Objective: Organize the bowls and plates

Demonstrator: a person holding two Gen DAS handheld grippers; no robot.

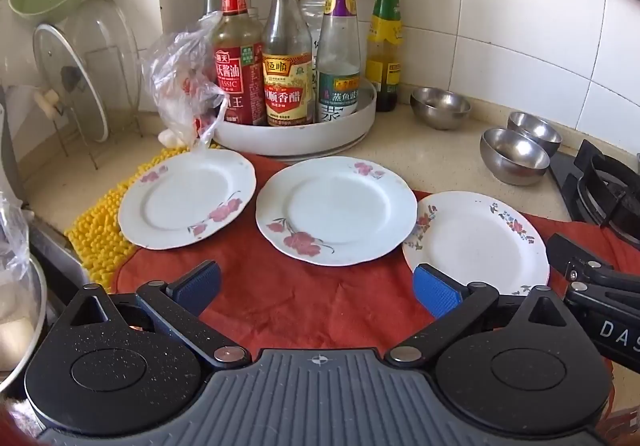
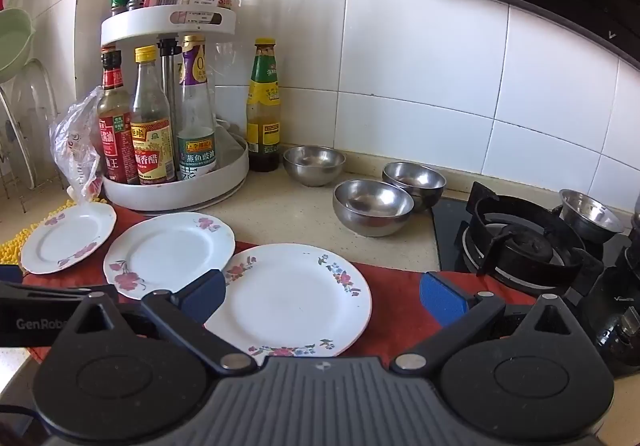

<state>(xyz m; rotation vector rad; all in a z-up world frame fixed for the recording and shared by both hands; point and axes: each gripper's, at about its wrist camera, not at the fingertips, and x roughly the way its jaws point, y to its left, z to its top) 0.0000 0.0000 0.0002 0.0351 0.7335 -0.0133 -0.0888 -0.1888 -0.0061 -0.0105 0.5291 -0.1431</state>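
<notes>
Labels: I read "CLASSIC" on soy bottle; "GenRob…" on left gripper.
Bowls: three steel bowls empty, counter's back edge.
Plates: three plates empty, red cloth, front edge.
Grippers: left, right gripper both spread wide, empty.

ahead of my gripper i see sauce bottles on a white turntable rack, a crumpled plastic bag left of it, a gas burner far right, a red cloth beneath.
</notes>
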